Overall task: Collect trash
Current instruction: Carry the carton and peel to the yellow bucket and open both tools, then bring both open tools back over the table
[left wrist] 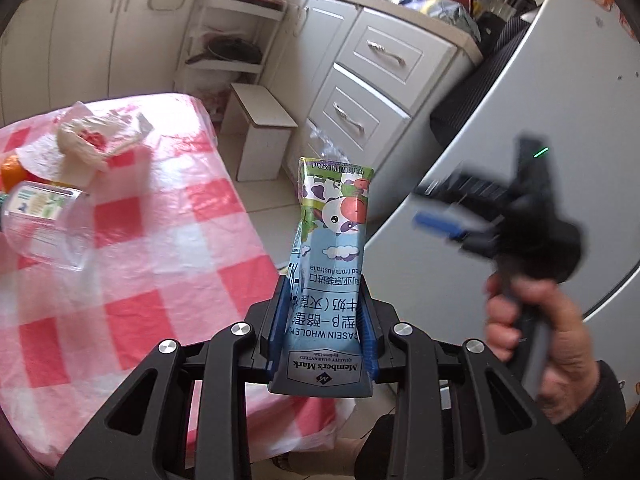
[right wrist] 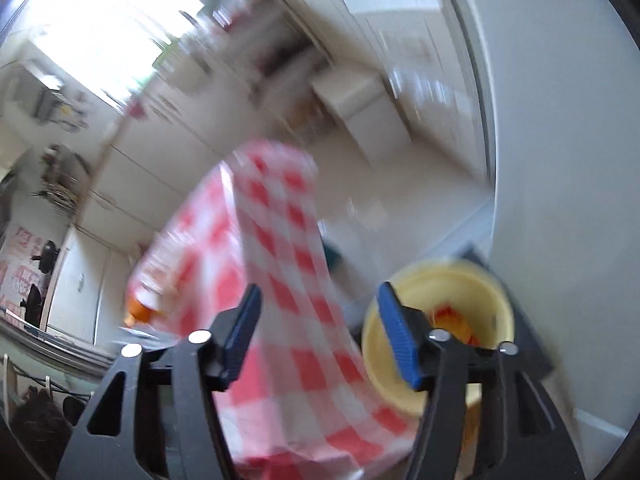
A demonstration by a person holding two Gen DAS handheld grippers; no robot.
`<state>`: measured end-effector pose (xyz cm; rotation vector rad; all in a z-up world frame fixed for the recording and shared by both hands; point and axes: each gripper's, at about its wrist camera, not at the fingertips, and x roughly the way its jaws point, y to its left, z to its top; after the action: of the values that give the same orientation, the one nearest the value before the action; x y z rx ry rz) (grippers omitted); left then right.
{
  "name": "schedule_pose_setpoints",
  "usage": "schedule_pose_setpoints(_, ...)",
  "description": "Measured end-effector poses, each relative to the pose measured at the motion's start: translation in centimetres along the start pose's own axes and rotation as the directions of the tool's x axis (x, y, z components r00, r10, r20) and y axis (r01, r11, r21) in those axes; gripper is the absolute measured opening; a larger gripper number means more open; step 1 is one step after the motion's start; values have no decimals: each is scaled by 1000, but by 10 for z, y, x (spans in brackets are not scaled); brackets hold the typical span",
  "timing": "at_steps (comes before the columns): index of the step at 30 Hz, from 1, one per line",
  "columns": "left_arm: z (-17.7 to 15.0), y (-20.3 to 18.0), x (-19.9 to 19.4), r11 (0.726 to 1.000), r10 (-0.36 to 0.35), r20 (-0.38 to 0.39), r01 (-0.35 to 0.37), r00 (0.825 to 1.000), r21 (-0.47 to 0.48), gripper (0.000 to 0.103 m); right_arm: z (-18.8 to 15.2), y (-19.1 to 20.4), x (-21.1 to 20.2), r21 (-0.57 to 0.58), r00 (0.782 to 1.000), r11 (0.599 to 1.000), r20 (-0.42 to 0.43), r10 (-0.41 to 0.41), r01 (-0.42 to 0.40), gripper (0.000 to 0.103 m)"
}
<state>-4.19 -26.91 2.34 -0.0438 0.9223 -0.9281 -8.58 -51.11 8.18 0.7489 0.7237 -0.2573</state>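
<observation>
My left gripper (left wrist: 324, 292) is shut on a flattened blue and green milk carton (left wrist: 336, 220) with a cow printed on it, held beyond the right edge of the table (left wrist: 168, 248). In the same view my right gripper (left wrist: 440, 206) is a blur at the right, held by a hand (left wrist: 532, 332). In the right wrist view, the right gripper (right wrist: 319, 292) is open with nothing between its blue pads. A yellow bin (right wrist: 484, 288) stands on the floor just past its right finger, with orange and red scraps inside.
The red and white checked cloth (right wrist: 280, 240) covers the table. On it lie a clear plastic bottle (left wrist: 44, 220), an orange (left wrist: 10, 170) and a crumpled white bag (left wrist: 92, 140). A white stool (left wrist: 264, 128), drawers (left wrist: 360, 112) and a fridge (left wrist: 540, 100) ring the floor.
</observation>
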Motion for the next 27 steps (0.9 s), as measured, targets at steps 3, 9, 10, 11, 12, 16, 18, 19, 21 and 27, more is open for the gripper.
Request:
schedule_pose_setpoints(3, 0, -14, 28, 1000, 5, -35, -5, 999, 5, 30, 9, 17, -42, -57, 984, 997, 166, 66, -57, 79)
schedule_pose_setpoints(9, 2, -50, 97, 999, 16, -135, -12, 991, 30, 30, 18, 9, -59, -31, 964, 993, 239, 117, -113, 80)
schedule_pose_setpoints(10, 1, -54, 109, 999, 18, -154, -13, 988, 35, 31, 19, 4, -58, -18, 965, 993, 232, 119, -118, 80)
schedule_pose_setpoints(11, 1, -59, 123, 999, 21, -180, -14, 983, 39, 34, 20, 0, -56, -10, 967, 992, 225, 121, -122, 80)
schedule_pose_setpoints(12, 1, -61, 133, 999, 26, -199, -19, 980, 36, 36, 21, -2, -54, -7, 968, 992, 217, 124, -125, 80)
schedule_pose_setpoints(16, 2, -66, 146, 999, 42, -216, -37, 975, 25, 42, 24, 3, -55, -14, 969, 990, 206, 137, -137, 80)
schedule_pose_setpoints(18, 4, -67, 131, 998, 58, -188, -50, 980, 48, 49, 24, 7, -59, -22, 968, 988, 202, 152, -151, 80)
schedule_pose_setpoints(19, 5, -66, 123, 996, 80, -173, -70, 982, 62, 55, 24, 10, -60, -26, 966, 987, 201, 162, -160, 80)
schedule_pose_setpoints(21, 7, -61, 102, 990, 128, -136, -118, 982, 83, 63, 23, 19, -60, -43, 964, 985, 200, 175, -170, 80)
schedule_pose_setpoints(27, 6, -32, 30, 967, 246, -27, -243, 969, 80, 82, 15, 43, -57, -106, 965, 980, 185, 188, -171, 84)
